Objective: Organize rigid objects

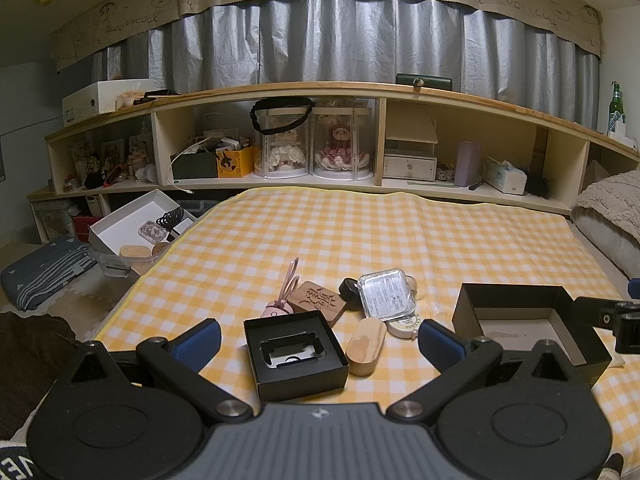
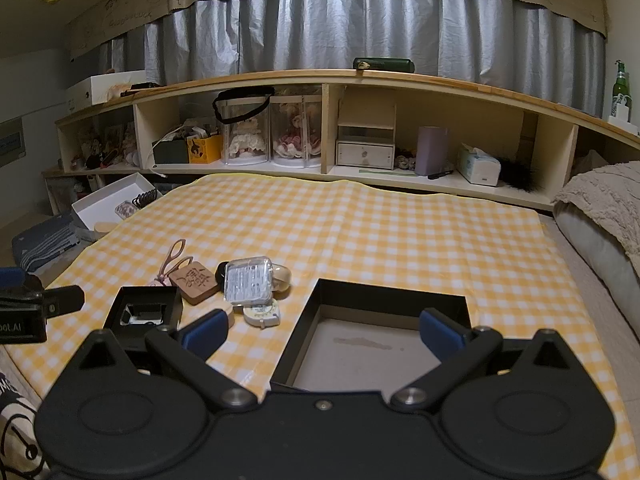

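Our left gripper (image 1: 318, 344) and right gripper (image 2: 322, 334) gape empty. At frame centre, the clear case (image 1: 386, 294) half-hides a black disc (image 1: 349, 288); the wooden oval case (image 1: 366, 346) runs upward.

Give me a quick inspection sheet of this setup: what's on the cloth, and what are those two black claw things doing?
Surface: yellow checked cloth, flat.
Job's things: large black box, empty; small black box; wooden tag; clear case; oval wooden case; tape measure; pink scissors.
Clutter: nothing seen on the cloth.
Grippers: left gripper and right gripper, jaws wide, holding nothing.
Cables: nothing seen.
Surroundings: shelf, grey curtain.
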The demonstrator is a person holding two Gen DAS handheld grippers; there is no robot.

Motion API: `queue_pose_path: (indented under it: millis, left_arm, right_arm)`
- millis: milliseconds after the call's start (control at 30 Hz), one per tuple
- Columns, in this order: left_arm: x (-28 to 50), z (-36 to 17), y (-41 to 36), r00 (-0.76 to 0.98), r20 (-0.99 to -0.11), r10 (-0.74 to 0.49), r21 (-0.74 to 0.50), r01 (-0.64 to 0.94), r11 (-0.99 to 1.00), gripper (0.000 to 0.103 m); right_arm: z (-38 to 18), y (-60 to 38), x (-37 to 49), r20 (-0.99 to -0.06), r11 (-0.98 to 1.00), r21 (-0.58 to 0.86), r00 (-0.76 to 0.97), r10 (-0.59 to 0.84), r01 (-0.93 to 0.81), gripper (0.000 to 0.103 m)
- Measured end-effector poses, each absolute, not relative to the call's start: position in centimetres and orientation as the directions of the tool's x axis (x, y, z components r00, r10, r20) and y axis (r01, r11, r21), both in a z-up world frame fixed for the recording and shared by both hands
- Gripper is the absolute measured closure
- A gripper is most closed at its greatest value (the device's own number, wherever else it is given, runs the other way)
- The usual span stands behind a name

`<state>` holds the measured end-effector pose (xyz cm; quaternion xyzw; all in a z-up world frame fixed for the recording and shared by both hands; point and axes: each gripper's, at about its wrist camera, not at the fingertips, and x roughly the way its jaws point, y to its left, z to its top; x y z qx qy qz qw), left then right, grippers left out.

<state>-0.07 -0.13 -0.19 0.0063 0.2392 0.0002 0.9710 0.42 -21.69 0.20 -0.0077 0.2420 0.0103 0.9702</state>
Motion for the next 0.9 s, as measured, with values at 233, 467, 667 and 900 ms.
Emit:
queue_pose_path:
  millis: [233,467,667,900]
  left_arm:
    - [-0.08,-0.13,-0.36,0.886,-0.464,0.003,0.013,0.004,1.000,0.000]
    - [-0.06,-0.13,-0.34,0.886,-0.464,0.003,0.014,0.004,1.000,0.000]
    - [-0.06,-0.12,-0.33,0.886,-0.464,0.003,0.013,0.004,1.000,0.000]
    - [-0.07,-0.11,-0.34,0.886,-0.464,0.004,0.012,0.002,1.000,0.000]
  right_arm:
    - [0.18,-21.70,0.42,-0.470,1.000,-0.010,0.882,0.016,-0.023,0.000]
    - [0.16,-21.67,0.42,-0.471,1.000,-0.011,0.882,0.015,-0.023,0.000]
    - [0.19,-21.59,0.40,-0.471,1.000,-0.012,0.882,0.015,-0.023,0.000]
    - [0.20,-21.53,0.37,-0.472,1.000,-0.012,0.882,0.014,-0.023,0.000]
